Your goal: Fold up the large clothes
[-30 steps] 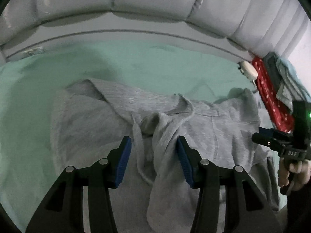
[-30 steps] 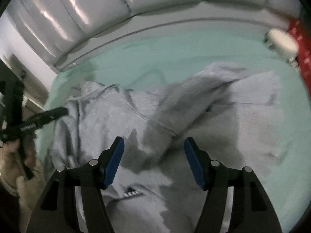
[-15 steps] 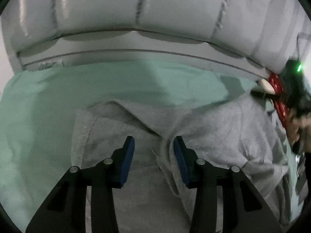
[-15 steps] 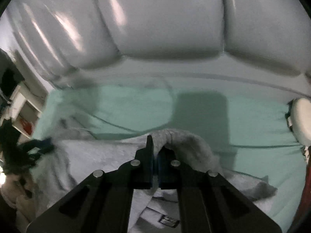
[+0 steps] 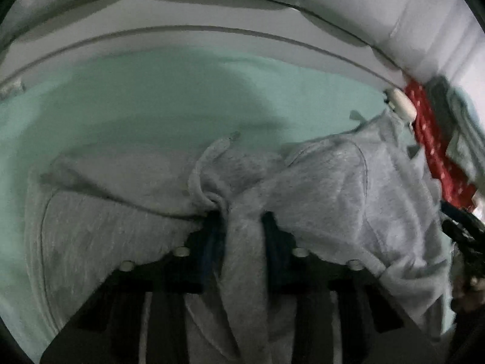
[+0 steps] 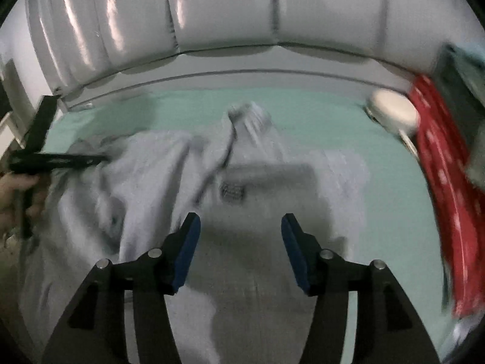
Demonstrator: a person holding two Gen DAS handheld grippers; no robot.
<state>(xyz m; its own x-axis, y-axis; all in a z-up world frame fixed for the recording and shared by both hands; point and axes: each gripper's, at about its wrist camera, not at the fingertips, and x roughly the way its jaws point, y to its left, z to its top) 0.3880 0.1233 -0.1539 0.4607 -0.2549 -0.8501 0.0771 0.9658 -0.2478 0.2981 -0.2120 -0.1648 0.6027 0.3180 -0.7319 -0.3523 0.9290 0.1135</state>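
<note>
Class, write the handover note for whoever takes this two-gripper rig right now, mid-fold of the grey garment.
Left gripper: closed on a bunched strip of the grey hoodie, cloth draped over both fingers.
Right gripper: open, holding nothing, above the hoodie's middle.
The hoodie lies rumpled on the green sheet, by the padded headboard. Red dotted fabric and a white object sit at the right edge.
Done: no neat fold shows.
Left: flatten it, fold sleeves and body.
</note>
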